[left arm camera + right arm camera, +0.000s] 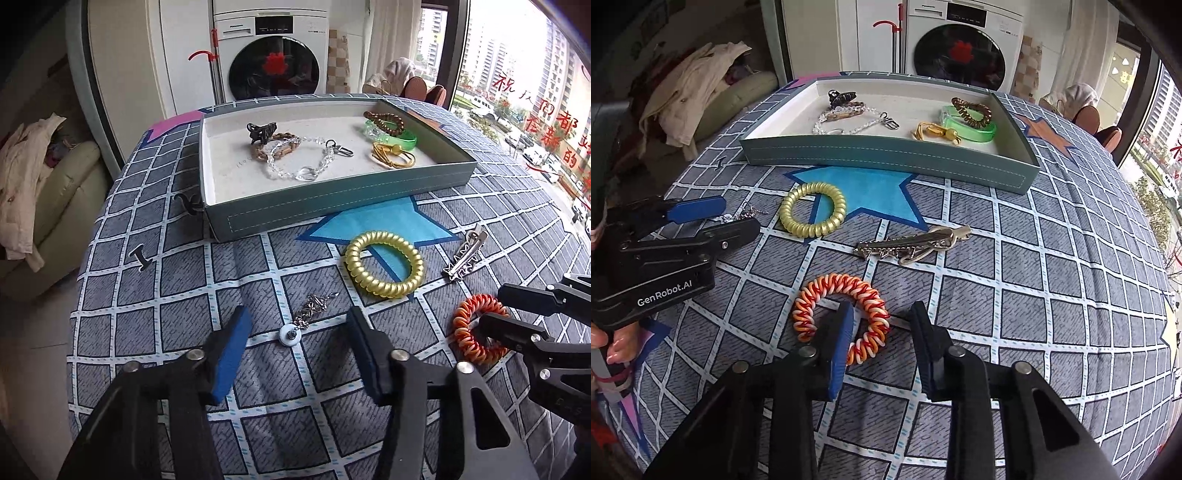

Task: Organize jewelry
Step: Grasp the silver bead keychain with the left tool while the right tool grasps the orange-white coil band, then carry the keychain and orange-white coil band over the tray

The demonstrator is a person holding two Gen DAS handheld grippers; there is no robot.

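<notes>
A teal tray [314,206] [886,157] with several pieces of jewelry sits at the far side of the checked cloth. My left gripper [295,328] is open, its fingers on either side of a silver chain with a white bead [308,319]. My right gripper [882,317] is open around the near right side of an orange-and-white spiral hair tie [842,317] [469,328], one finger inside the ring. A yellow spiral hair tie [384,267] [812,214] and a silver hair clip [465,258] [916,242] lie on the cloth between grippers and tray.
The tray holds a clear bead bracelet [295,162], a black claw clip [260,133], a green bangle [391,138], a brown spiral tie and a gold cord. A washing machine [273,55] stands behind the table; a sofa with clothes is left, windows right.
</notes>
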